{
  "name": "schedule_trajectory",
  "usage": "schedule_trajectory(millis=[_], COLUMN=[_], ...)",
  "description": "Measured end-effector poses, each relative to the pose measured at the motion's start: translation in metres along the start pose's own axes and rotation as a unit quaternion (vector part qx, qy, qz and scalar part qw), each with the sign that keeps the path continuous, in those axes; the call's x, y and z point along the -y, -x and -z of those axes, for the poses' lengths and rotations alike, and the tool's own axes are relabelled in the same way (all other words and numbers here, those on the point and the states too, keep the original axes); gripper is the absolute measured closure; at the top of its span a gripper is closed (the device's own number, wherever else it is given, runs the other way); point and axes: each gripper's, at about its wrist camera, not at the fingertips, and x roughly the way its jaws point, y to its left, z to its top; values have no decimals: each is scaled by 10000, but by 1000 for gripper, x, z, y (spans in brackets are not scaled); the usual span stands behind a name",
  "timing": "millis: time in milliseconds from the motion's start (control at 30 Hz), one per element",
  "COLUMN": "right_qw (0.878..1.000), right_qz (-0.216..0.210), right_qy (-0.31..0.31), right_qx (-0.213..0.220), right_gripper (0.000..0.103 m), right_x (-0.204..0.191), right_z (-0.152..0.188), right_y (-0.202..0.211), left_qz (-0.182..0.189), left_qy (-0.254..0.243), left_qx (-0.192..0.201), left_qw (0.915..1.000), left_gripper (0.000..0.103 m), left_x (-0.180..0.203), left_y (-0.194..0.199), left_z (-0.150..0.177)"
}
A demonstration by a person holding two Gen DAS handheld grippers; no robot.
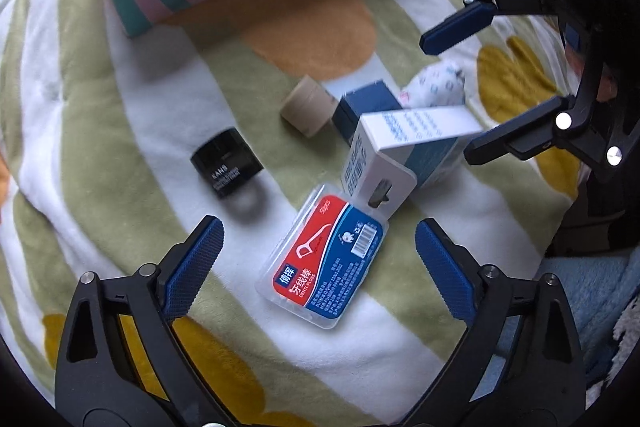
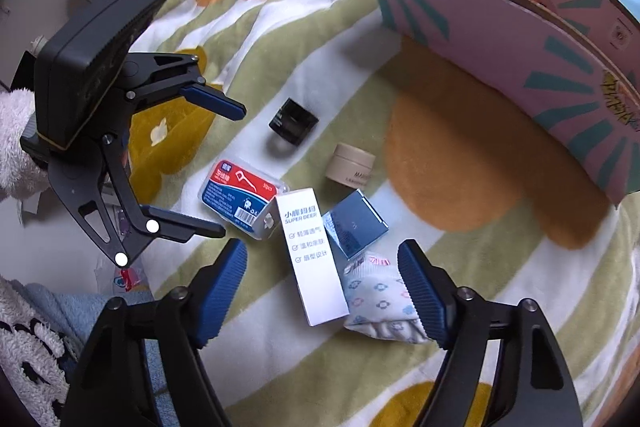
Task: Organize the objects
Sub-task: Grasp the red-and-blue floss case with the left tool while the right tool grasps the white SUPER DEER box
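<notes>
Evidently the dental floss case (image 1: 325, 259) is the nearest pick for the left hand-held gripper (image 1: 318, 263). In the left wrist view it lies flat on the striped blanket (image 1: 80, 107) of the bed, directly between and just ahead of the blue pads, both jaws spread wide with nothing held. Its long axis runs diagonally, from low left to upper right, so the jaws would likely need a slight twist to close across its short sides. Its far corner sits just under the hang tab of the white Super Deer carton (image 2: 316, 259), which leans over a dark blue box (image 2: 354, 223).

The right hand-held gripper (image 2: 322, 291) is also open and empty; the carton lies lengthwise between its fingers, with a floral sock bundle (image 2: 380, 303) against the right pad. A black jar (image 1: 226, 167) and a beige jar (image 1: 306, 111) stand apart, farther off. The pink cardboard box (image 2: 520, 39), open at the top, stands beyond everything and looks like the place to put things.
</notes>
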Motion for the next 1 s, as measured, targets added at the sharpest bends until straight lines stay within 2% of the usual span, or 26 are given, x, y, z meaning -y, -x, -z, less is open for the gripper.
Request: schedule_trajectory(millis=[33,200,300,433,500,567,800,1000], right_qw=[10000,9995,9991,9986,9985,9984,9976,9976], right_qz=[-5,-29,-59,-66,-64,-66,-10,-18], right_qy=[51,299,383,482,513,528,637,637], right_qx=[8,-104,-157,-189,-195,-198,-259,-282], right_gripper=[30,46,51,59,68,70,77,78], right_x=[-1,-8,-11,-14,-15,-16,-19,-18], right_z=[1,4,5,5,4,3,-2,-5], right_y=[-3,-20,-27,-33,-36,-38,-46,-45], left_qz=[-22,28,6,49,36,49,-19,12], left_qy=[-39,-104,-203,-259,-312,-379,-541,-511], left_qx=[-36,-97,-75,-53,-35,-44,-72,-87], left_qw=[10000,9999,9998,9996,9995,9993,9985,9987], left_gripper=[10,12,13,24,26,33,36,41], left_x=[0,-4,-3,-4,-3,-3,-6,-16], left_y=[-5,-21,-25,-28,-28,-29,-30,-24], left_z=[2,11,15,18,19,20,21,22])
